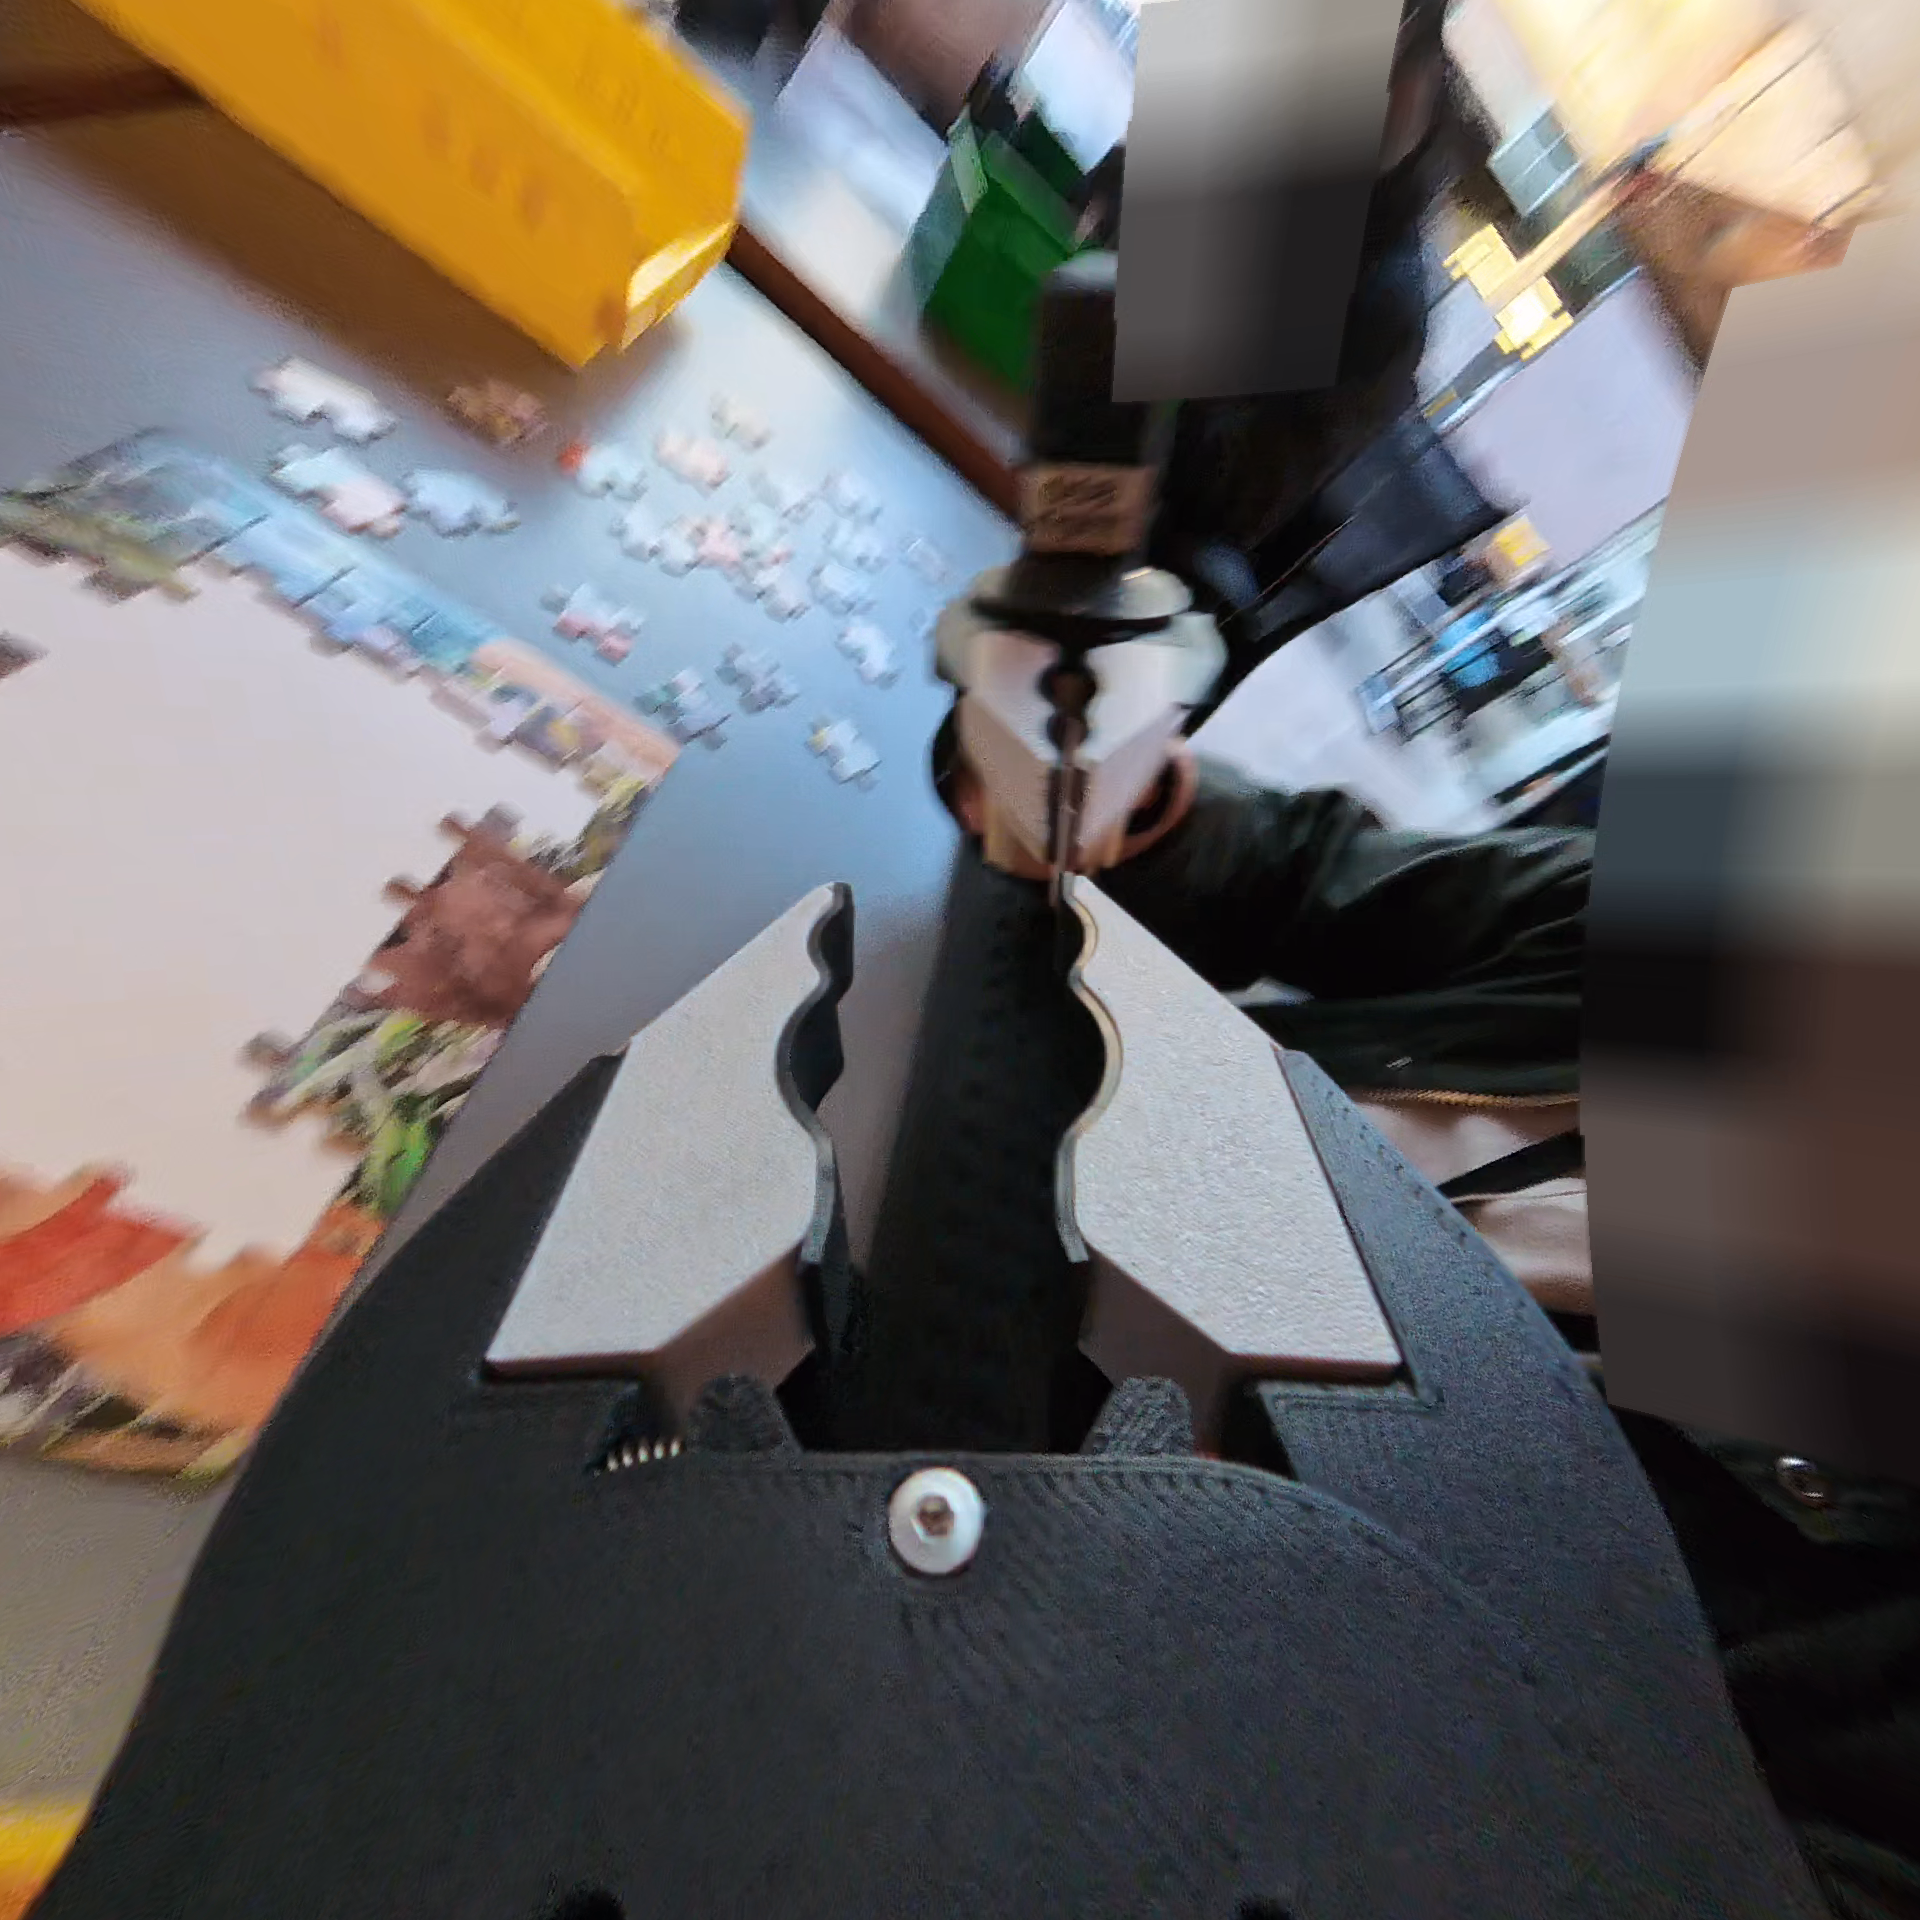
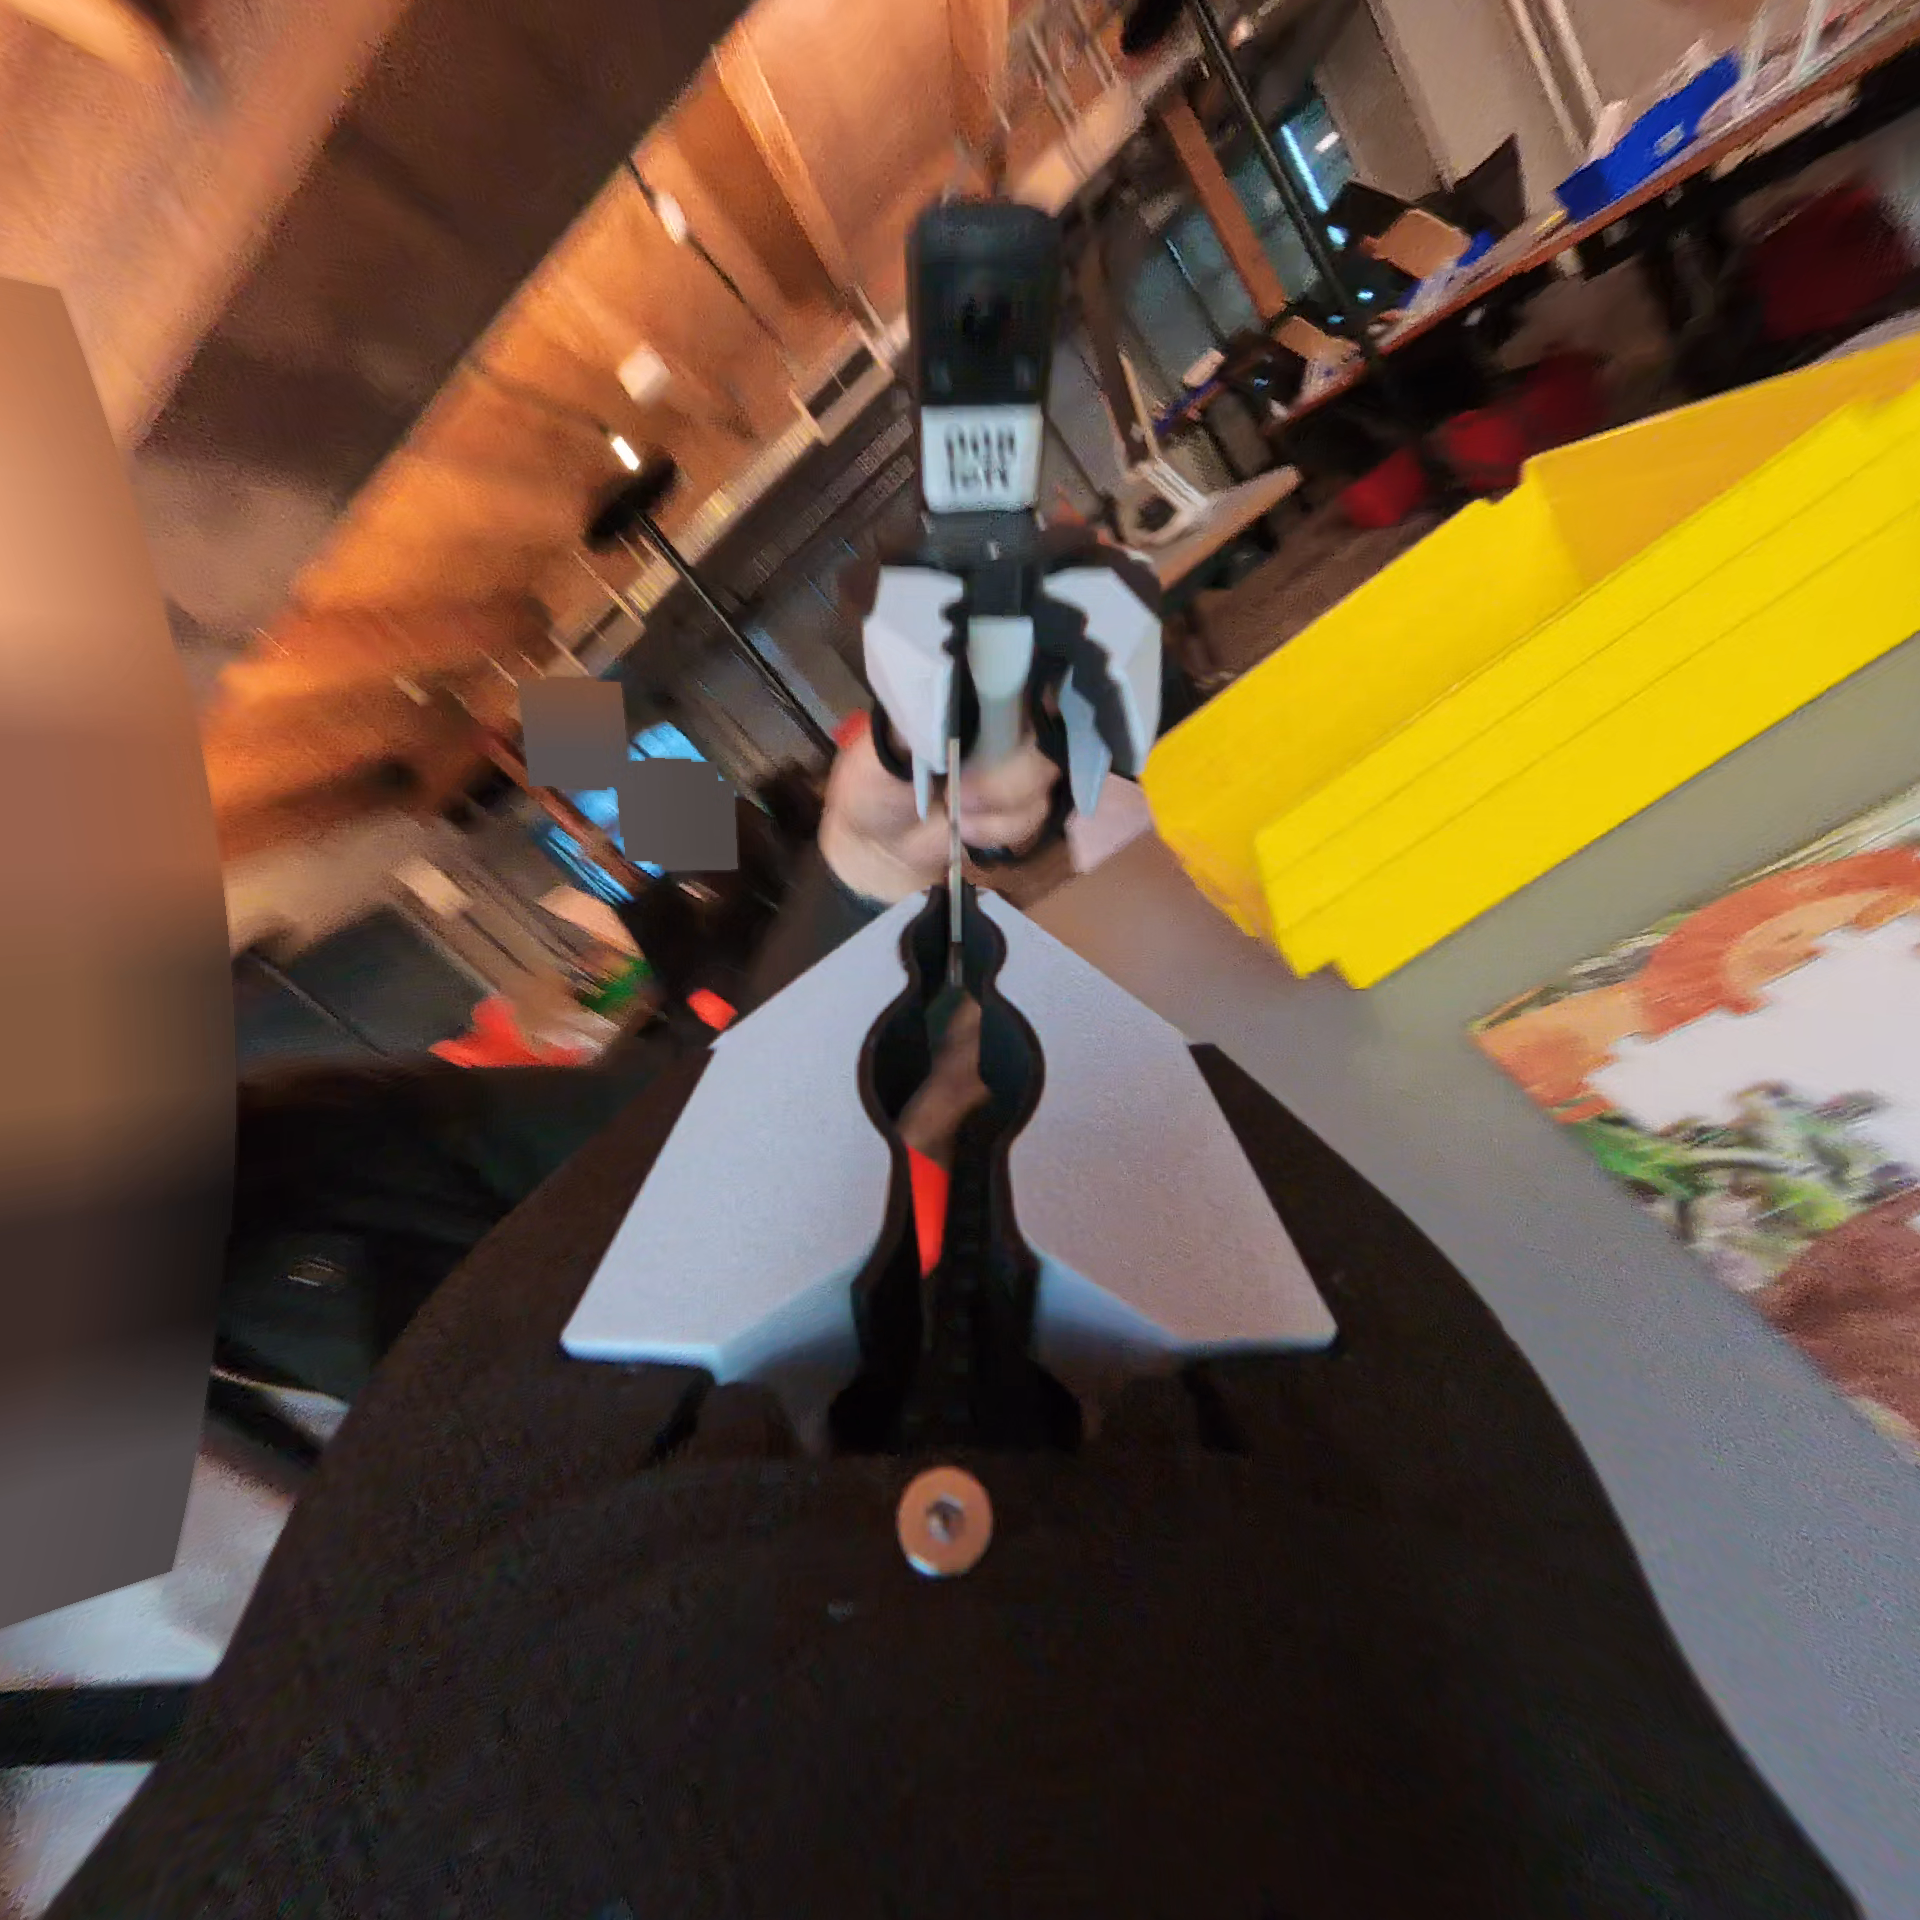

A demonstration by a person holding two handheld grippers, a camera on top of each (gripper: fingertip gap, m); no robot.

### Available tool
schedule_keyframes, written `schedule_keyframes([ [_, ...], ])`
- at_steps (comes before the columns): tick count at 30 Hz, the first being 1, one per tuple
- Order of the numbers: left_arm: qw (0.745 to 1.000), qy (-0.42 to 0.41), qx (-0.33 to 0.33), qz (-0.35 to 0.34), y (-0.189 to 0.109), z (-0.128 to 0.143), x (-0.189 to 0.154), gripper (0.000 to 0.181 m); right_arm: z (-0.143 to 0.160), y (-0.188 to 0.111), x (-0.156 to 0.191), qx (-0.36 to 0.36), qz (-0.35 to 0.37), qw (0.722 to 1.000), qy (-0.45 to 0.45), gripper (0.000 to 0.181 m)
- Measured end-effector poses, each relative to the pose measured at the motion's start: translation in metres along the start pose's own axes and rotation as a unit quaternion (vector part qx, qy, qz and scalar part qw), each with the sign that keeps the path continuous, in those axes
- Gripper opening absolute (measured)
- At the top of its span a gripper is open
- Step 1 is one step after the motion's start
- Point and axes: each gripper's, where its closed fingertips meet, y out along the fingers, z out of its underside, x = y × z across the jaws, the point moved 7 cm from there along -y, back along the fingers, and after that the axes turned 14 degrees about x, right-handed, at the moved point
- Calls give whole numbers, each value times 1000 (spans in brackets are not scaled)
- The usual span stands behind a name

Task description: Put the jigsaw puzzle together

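Observation:
Both grippers are held up facing each other beside the table, and the views are blurred. My right gripper (image 2: 951, 906) is shut on a thin puzzle piece (image 2: 953, 831) seen edge-on. It also shows in the left wrist view (image 1: 1070, 748), with the piece (image 1: 1058, 831) sticking out toward me. My left gripper (image 1: 956, 891) is open and empty, and the piece's tip reaches its right fingertip (image 1: 1086, 914). The left gripper shows farther off in the right wrist view (image 2: 1013, 717). The partly assembled puzzle (image 1: 457, 935) lies on the grey table (image 1: 748, 831), its frame around a white middle. It also shows at the right (image 2: 1766, 1049).
Several loose puzzle pieces (image 1: 727, 540) are scattered on the table beyond the puzzle. A yellow bin (image 1: 468, 135) stands at the table's far end and shows in the right wrist view (image 2: 1507, 675). A person's dark sleeve (image 1: 1351, 914) is to the right. Shelves and room clutter lie behind.

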Motion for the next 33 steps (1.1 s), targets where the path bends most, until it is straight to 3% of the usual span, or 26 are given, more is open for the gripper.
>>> schedule_keyframes([
  [3, 993, -15, -60, 103, 16, 6, -2, 31, 6, -11, -10, -9, 7, 999, 37, 0],
  [5, 989, -30, -65, 130, 30, 10, 1, 30, 10, -11, -10, -4, -4, 999, 50, 0],
  [9, 989, -41, -49, 133, 50, 12, 10, 28, 18, -9, -11, 43, -9, 997, 63, 1],
  [12, 988, -40, -47, 144, 58, 12, 13, 0, 19, -12, -16, 56, 15, 996, 63, 1],
  [19, 986, -71, -42, 145, 76, 24, 22, 0, 17, -30, -28, 19, 31, 996, 78, 2],
  [23, 987, -90, 26, 132, 82, 32, 29, 0, 12, -45, -30, 40, 59, 997, 29, 16],
  [26, 986, -76, 111, 103, 88, 38, 25, 0, 20, -42, -30, 130, 88, 988, -4, 20],
  [28, 984, -52, 155, 71, 95, 42, 21, 0, 29, -35, -27, 178, 66, 982, 10, 24],
  [33, 977, -23, 201, 71, 111, 50, 14, 0, 57, -20, -30, 249, 36, 967, 33, 25],
])
